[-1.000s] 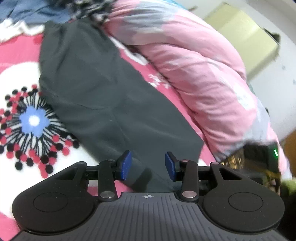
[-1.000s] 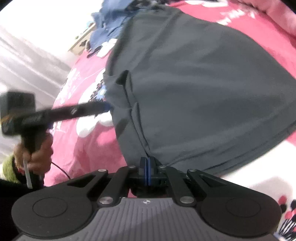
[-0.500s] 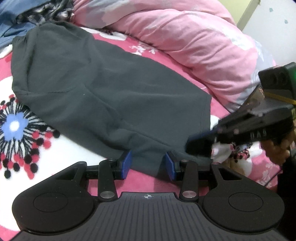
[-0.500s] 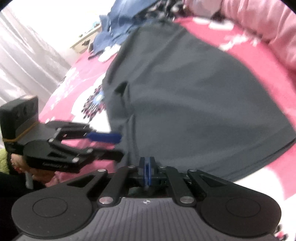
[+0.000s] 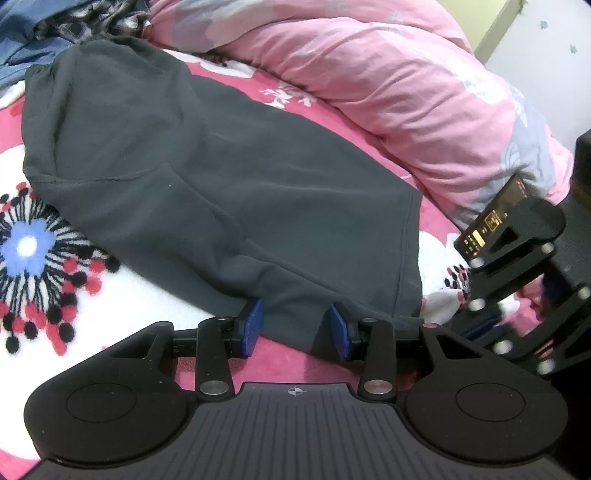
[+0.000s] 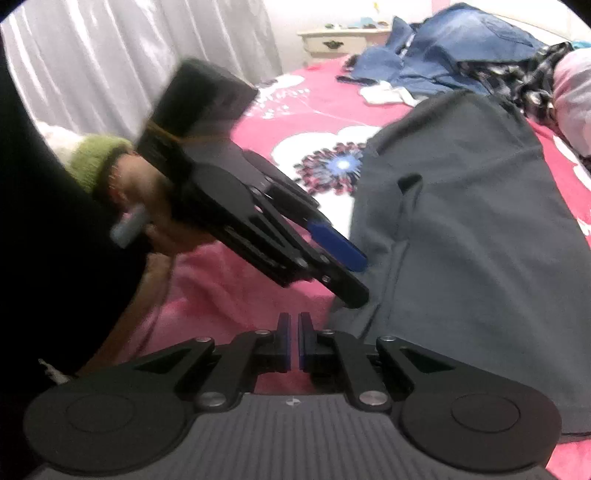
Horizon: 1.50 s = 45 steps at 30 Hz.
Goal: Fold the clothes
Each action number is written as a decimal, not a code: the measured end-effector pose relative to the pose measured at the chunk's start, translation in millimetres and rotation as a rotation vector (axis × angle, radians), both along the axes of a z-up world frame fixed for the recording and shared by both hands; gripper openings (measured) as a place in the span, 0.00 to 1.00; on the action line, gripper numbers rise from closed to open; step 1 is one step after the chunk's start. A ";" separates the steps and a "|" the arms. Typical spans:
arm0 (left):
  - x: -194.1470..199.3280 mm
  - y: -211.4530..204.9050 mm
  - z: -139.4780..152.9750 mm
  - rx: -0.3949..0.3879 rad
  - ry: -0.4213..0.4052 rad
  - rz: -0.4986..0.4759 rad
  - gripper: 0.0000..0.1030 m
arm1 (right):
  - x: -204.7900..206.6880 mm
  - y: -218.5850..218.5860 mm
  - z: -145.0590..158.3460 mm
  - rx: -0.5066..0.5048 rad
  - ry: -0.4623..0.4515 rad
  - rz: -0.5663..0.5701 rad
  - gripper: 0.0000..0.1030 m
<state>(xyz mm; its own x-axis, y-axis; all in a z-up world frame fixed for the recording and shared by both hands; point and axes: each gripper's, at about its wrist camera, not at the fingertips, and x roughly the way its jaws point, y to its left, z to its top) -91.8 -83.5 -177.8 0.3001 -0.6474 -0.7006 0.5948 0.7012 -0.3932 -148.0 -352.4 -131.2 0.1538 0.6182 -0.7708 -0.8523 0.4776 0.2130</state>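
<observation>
A dark grey garment (image 5: 221, 177) lies spread flat on the pink flowered bedspread (image 5: 37, 251). Its waistband is at the far end and its hem is nearest me. My left gripper (image 5: 295, 328) is open, and the hem's near edge lies loosely between its blue pads. In the right wrist view the left gripper (image 6: 360, 282) slants down onto the garment's (image 6: 480, 240) left edge. My right gripper (image 6: 294, 332) hovers over bare bedspread just left of the hem. It is shut but for a thin slit, with nothing between its fingers.
A bulky pink duvet (image 5: 388, 85) runs along the garment's right side. Blue denim clothes (image 6: 443, 48) and a checked cloth (image 5: 103, 18) are heaped at the far end. A hand with a green sleeve (image 6: 96, 162) holds the left gripper. A nightstand (image 6: 332, 40) and curtain (image 6: 147, 55) stand beyond.
My right gripper came off the hem, rolled and rose to the left over the bedspread, its pads parting a slit. The left gripper settled at the hem, then held still.
</observation>
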 end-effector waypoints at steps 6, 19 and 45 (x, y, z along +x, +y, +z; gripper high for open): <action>1.2 7.1 6.4 -0.031 -0.002 0.018 0.38 | 8.3 -7.6 -25.9 -0.127 -0.013 -0.063 0.02; 61.7 49.2 -6.5 -0.121 0.047 0.248 0.35 | 13.9 -8.5 -26.3 -0.115 0.065 -0.134 0.01; 120.2 99.0 -0.2 -0.069 -0.007 0.550 0.35 | 22.8 -10.0 -29.0 -0.095 0.135 -0.180 0.01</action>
<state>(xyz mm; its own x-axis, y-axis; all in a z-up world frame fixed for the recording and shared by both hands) 28.4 15.5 -178.1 0.6112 -0.4383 -0.6591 0.1513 0.8820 -0.4462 -125.2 -362.4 -160.2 0.1466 0.5137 -0.8454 -0.7185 0.6427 0.2659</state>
